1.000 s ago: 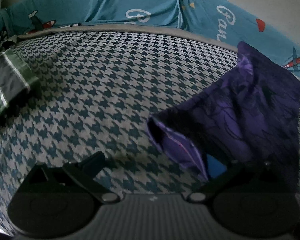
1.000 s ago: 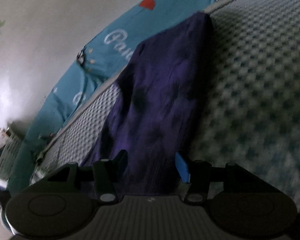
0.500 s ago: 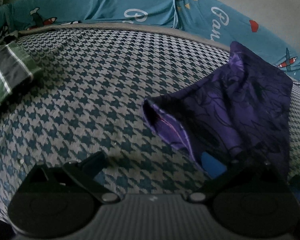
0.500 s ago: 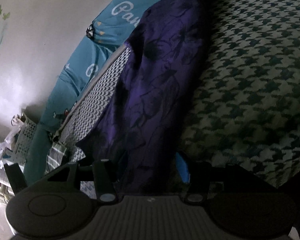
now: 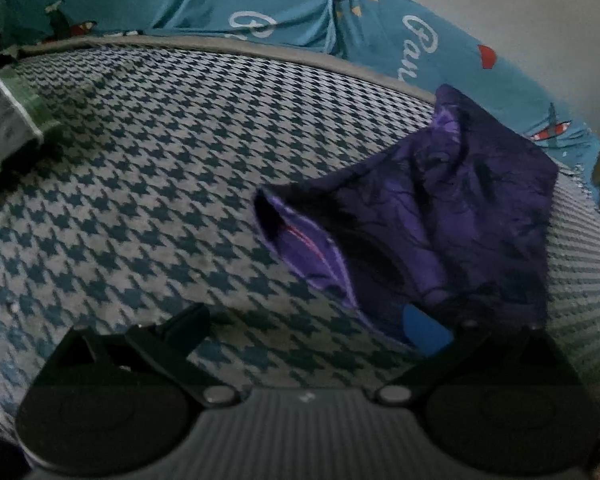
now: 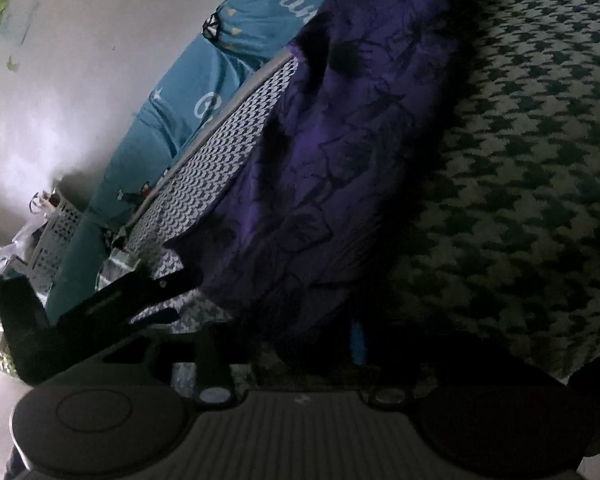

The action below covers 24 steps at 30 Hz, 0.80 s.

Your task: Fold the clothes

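The purple garment (image 5: 452,216) lies on the houndstooth bed cover (image 5: 160,184) at right of the left wrist frame, its near edge between the closing right claw (image 6: 292,344); the left claw (image 5: 308,328) gapes wide, its blue pad under the hem

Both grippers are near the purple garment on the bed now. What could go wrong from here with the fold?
1. The right gripper is closing on the purple garment's near edge; in this dark view it may pinch only one layer, so the fold could sag.
2. The left gripper is wide open, only one finger by the cloth; it could miss the edge.
3. The hem is curled open, so a crease may set crooked.
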Each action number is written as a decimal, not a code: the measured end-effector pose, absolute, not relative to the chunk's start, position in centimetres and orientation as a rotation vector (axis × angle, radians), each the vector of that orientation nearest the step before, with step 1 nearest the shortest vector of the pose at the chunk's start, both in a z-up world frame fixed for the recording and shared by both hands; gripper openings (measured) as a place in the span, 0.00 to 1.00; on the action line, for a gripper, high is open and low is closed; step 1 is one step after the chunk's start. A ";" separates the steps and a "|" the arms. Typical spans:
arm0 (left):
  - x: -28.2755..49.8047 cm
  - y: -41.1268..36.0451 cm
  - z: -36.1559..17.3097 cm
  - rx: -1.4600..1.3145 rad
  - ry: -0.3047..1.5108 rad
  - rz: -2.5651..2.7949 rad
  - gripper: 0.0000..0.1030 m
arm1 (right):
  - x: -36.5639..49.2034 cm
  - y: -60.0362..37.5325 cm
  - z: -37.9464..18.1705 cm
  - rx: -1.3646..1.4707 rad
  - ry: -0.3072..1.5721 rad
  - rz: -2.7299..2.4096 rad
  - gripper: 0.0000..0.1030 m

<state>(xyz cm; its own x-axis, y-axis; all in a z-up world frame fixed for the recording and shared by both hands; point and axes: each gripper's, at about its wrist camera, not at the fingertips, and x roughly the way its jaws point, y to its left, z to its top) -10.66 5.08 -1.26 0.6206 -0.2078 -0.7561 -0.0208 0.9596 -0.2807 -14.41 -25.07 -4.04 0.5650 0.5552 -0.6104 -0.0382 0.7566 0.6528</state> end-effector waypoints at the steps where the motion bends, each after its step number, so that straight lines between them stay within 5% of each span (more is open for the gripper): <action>1: -10.7 5.0 -1.3 -0.282 0.899 -0.119 1.00 | -14.3 -25.1 -4.2 0.640 0.915 0.363 0.14; 24: -8.4 4.4 -2.2 -0.685 0.959 -0.271 1.00 | -12.2 -28.6 -1.9 1.055 0.739 0.423 0.09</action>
